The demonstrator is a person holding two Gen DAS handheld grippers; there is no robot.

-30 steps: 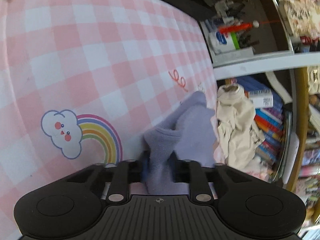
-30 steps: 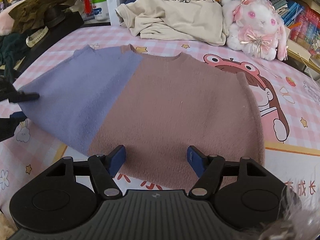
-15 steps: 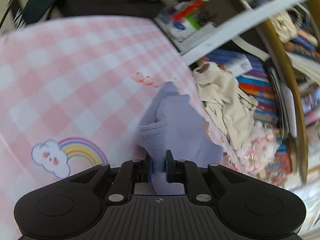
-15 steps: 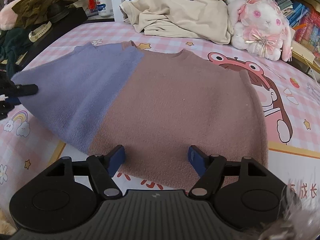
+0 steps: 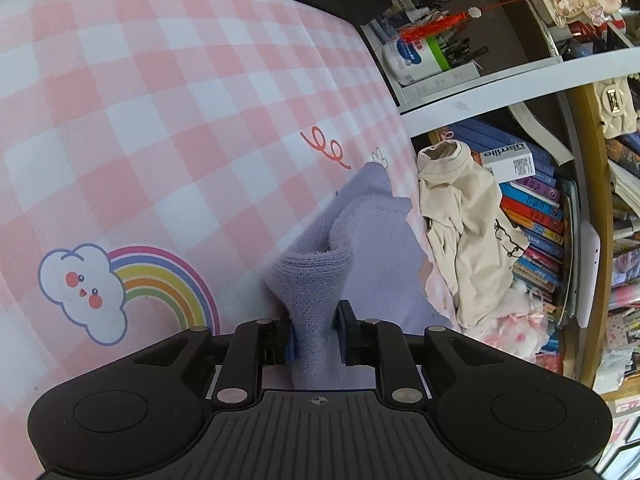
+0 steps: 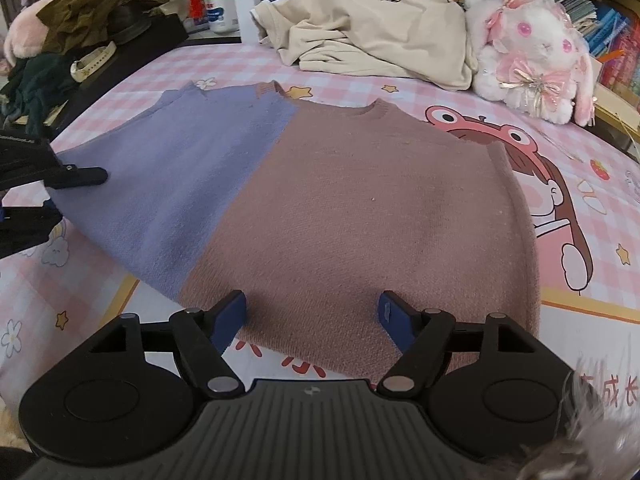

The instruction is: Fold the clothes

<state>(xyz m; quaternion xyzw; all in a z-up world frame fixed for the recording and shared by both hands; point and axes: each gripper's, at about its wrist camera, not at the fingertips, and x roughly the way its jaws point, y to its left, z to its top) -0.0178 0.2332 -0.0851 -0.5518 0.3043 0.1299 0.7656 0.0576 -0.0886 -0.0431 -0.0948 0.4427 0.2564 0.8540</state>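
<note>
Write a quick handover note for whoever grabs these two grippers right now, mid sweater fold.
Left gripper: shut on the purple sleeve cuff, at the sweater's left edge.
Right gripper: open, nothing held, its fingers either side of the brown hem.
Sweater: flat on the pink checked sheet, neck away from you, purple half left, brown half right. Cream garment and plush rabbit lie beyond it.
Done: sweater spread out, purple sleeve picked up.
Left: every fold; probably bring the purple sleeve across first.
</note>
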